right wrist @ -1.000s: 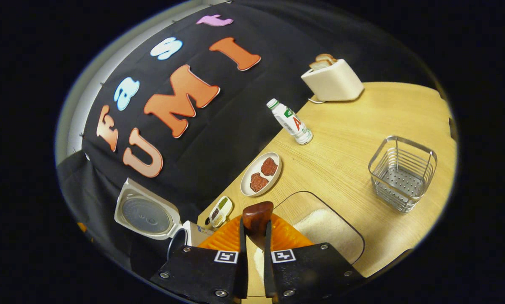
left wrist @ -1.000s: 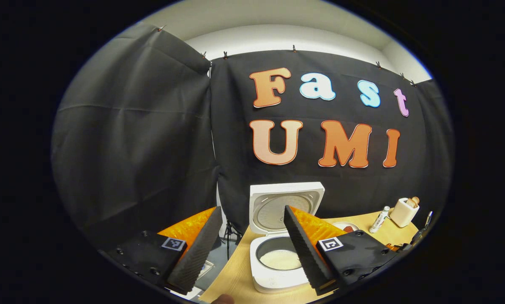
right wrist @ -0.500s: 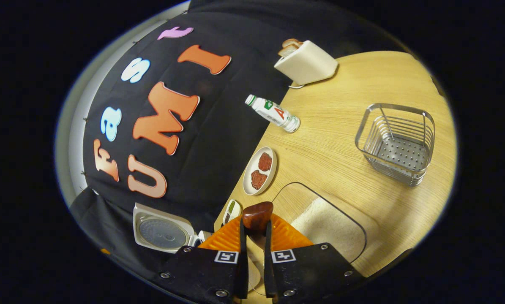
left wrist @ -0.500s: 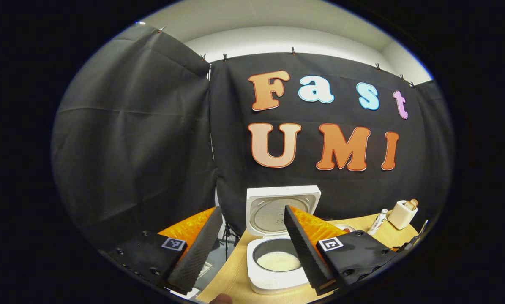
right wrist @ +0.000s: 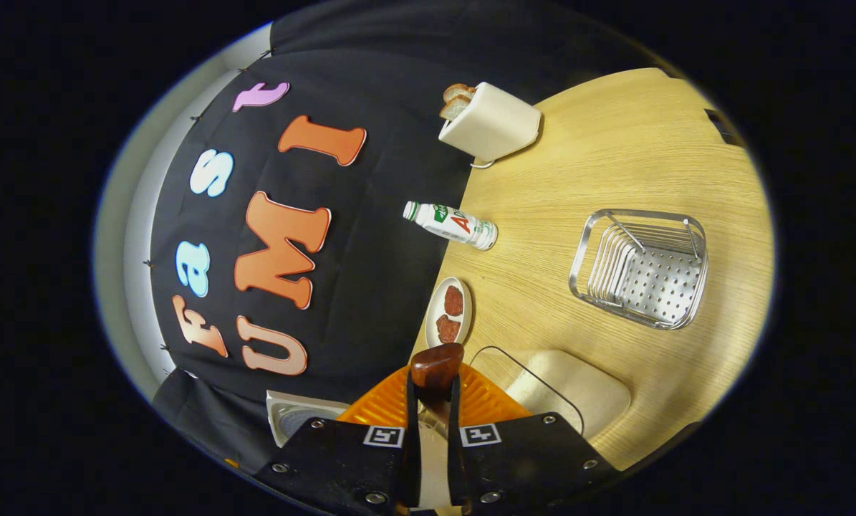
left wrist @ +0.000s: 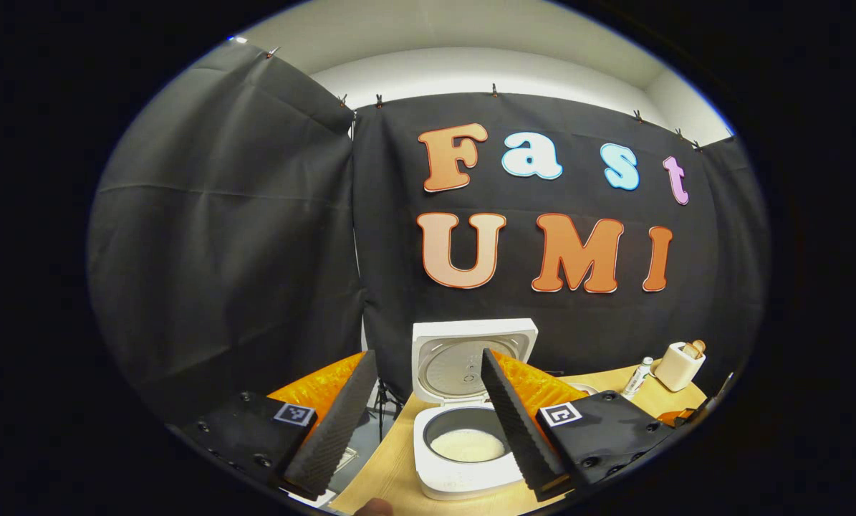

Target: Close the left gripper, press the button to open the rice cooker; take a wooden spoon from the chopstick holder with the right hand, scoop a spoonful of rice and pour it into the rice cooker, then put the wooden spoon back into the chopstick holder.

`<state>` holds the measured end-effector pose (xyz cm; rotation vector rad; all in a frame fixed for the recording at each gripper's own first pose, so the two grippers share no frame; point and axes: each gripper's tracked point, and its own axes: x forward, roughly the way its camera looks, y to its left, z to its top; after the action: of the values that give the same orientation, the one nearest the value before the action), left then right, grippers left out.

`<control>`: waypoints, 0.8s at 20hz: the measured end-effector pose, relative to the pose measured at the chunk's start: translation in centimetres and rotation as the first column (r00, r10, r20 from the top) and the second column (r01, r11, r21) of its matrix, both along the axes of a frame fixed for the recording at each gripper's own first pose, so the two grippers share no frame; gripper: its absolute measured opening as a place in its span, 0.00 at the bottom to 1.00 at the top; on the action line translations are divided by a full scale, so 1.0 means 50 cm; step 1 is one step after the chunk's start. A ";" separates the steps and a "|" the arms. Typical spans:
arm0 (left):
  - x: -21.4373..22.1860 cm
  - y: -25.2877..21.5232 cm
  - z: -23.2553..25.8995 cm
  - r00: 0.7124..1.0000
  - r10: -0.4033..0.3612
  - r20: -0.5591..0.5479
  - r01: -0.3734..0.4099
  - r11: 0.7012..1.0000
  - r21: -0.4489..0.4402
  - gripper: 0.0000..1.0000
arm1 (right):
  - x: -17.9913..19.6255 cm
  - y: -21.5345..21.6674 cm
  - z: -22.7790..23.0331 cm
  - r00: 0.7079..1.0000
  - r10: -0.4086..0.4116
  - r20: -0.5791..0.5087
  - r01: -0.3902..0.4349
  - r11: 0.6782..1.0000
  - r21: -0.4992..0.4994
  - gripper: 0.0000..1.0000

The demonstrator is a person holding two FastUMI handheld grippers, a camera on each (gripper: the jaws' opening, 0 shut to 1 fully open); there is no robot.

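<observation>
In the left gripper view the white rice cooker [left wrist: 463, 430] stands open, lid up, with white rice [left wrist: 467, 446] in its pot. My left gripper [left wrist: 428, 416] hangs open above and in front of it, holding nothing. In the right gripper view my right gripper [right wrist: 433, 408] is shut on the dark wooden spoon [right wrist: 436, 365], whose rounded end sticks up between the fingers. The metal wire chopstick holder [right wrist: 642, 266] stands to the right on the table. A clear container of rice [right wrist: 571, 387] lies just beyond the fingers. The cooker's lid [right wrist: 299, 419] peeks in at lower left.
On the wooden table [right wrist: 599, 158] stand a cream toaster with bread [right wrist: 488, 123], a small white bottle [right wrist: 453, 223] and a plate with two brown patties [right wrist: 449, 312]. The toaster [left wrist: 677, 364] and bottle [left wrist: 637, 377] also appear in the left gripper view.
The right gripper, with the spoon, has turned and swung toward the chopstick holder, which now sits nearer the middle. The left gripper has drawn slightly back from the cooker, still open.
</observation>
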<state>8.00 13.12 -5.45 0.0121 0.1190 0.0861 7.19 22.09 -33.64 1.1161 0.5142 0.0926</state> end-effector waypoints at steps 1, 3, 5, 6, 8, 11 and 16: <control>0.001 -0.002 -0.001 1.000 -0.003 -0.001 0.003 1.000 -0.004 0.98 | 0.002 0.000 0.013 1.000 -0.006 -0.001 0.006 1.000 0.023 0.14; -0.002 -0.006 0.000 1.000 -0.009 0.001 0.009 1.000 -0.013 0.99 | 0.006 0.005 0.027 1.000 -0.006 0.000 0.006 0.999 0.039 0.14; -0.003 -0.001 0.006 1.000 -0.008 0.007 0.008 1.000 -0.015 0.99 | 0.008 0.015 0.040 1.000 0.002 -0.001 -0.002 0.999 0.037 0.14; -0.006 0.003 0.007 1.000 -0.006 0.010 0.006 1.000 -0.013 0.99 | 0.009 0.019 0.045 1.000 0.006 -0.001 -0.006 0.999 0.039 0.14; -0.006 0.011 0.009 1.000 0.001 0.014 0.000 1.000 -0.014 0.99 | 0.012 0.027 0.056 1.000 0.007 -0.001 -0.007 0.999 0.053 0.14; -0.007 0.025 0.010 1.000 0.011 0.016 -0.011 1.000 -0.019 0.99 | 0.014 0.046 0.077 1.000 0.011 -0.006 -0.011 0.996 0.092 0.14; -0.014 0.049 0.005 1.000 0.027 0.012 -0.027 0.999 -0.027 0.99 | 0.027 0.099 0.127 0.999 0.047 0.011 -0.048 0.991 0.124 0.14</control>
<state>7.31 15.58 -5.22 -0.0165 0.1084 0.1115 8.53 27.03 -27.29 1.2252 0.5332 0.1727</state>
